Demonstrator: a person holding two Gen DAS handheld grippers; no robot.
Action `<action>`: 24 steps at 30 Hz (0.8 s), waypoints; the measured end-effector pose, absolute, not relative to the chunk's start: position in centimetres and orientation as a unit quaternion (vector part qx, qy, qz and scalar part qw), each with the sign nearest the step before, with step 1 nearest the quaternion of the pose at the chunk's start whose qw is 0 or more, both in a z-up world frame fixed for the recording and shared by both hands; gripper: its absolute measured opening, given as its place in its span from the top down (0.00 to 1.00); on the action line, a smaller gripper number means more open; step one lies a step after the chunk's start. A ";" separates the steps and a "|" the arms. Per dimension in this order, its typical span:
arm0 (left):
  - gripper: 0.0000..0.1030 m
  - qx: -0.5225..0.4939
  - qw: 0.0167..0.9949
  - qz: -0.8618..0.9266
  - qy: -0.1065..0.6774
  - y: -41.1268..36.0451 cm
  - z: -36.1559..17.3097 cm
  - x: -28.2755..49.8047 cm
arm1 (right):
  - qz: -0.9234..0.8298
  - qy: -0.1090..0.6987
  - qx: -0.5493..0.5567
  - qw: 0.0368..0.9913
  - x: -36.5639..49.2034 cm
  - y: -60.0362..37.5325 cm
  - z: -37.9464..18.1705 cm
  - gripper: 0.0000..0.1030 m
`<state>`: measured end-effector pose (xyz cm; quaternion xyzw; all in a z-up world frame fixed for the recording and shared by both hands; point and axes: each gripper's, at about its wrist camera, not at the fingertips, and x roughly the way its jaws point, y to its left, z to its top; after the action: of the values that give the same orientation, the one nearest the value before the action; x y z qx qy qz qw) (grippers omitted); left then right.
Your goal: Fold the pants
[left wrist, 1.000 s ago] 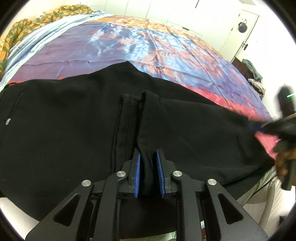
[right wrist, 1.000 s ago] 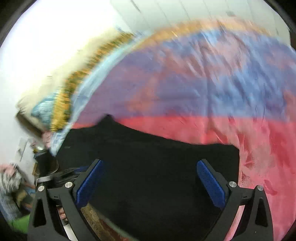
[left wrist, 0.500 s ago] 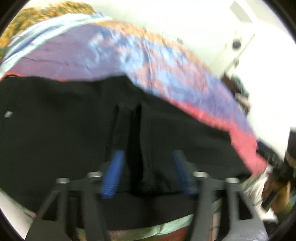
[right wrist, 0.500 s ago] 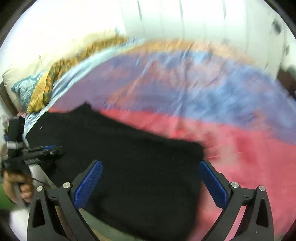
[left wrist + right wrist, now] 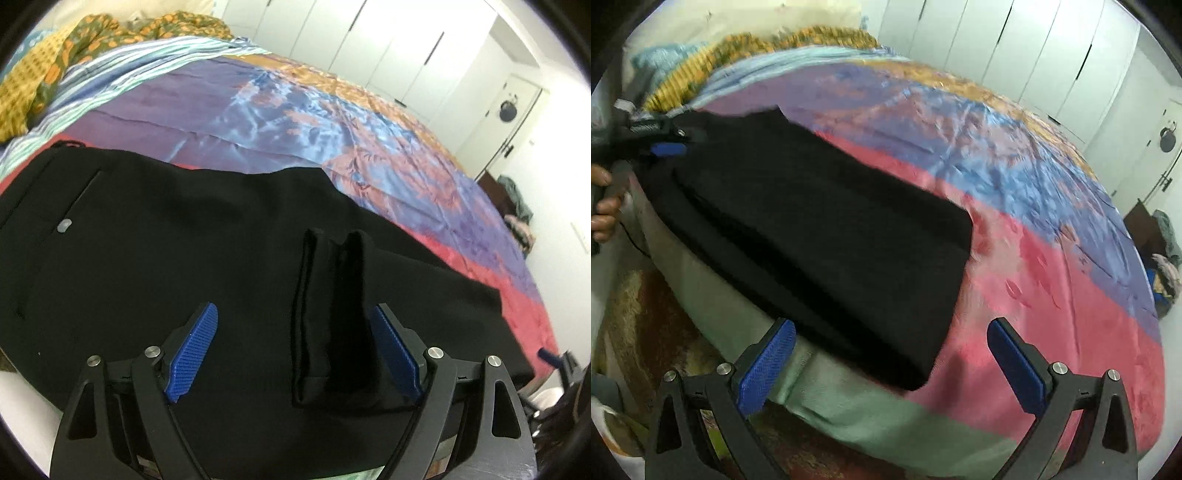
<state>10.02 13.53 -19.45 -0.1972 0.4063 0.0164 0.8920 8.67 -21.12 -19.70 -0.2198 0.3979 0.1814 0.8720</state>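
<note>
Black pants (image 5: 184, 240) lie folded lengthwise across the near edge of the bed, with the pocket and button end at the left. My left gripper (image 5: 293, 308) hovers over them, its jaws opening. A raised ridge of black cloth (image 5: 343, 295) stands between the pads, close to the right pad, and is not squeezed. In the right wrist view the pants (image 5: 812, 206) end in a straight folded edge. My right gripper (image 5: 891, 325) is open over that end and the bed's edge, holding nothing. The left gripper (image 5: 668, 147) and a hand (image 5: 604, 214) show at the far left.
A shiny bedspread (image 5: 295, 110) in purple, blue, orange and red covers the bed beyond the pants. An orange patterned blanket (image 5: 37, 74) lies bunched at the far left. White wardrobe doors (image 5: 369, 44) line the back wall. A rug (image 5: 646, 314) lies on the floor below the bed edge.
The left gripper let go of the pinched fold and its jaws spread wide; the ridge stays standing. The right gripper swung along the pants to their right end at the bed's edge.
</note>
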 end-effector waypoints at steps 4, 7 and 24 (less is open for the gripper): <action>0.16 -0.204 0.892 0.019 0.404 13.9 -19.6 10.0 | 0.142 0.398 -0.218 0.880 9.0 -22.2 -19.5 0.00; 0.16 -0.206 0.893 0.023 0.400 14.1 -19.5 9.9 | 0.135 0.405 -0.210 0.880 9.5 -22.4 -19.5 0.00; 0.16 -0.187 0.895 0.036 0.402 14.0 -19.7 10.0 | 0.118 0.424 -0.194 0.877 10.5 -23.1 -19.8 0.00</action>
<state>10.05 14.03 -19.66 -0.1875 0.4023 0.0362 0.8954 10.51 -23.08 -19.78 -0.1939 0.4242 0.1176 0.8767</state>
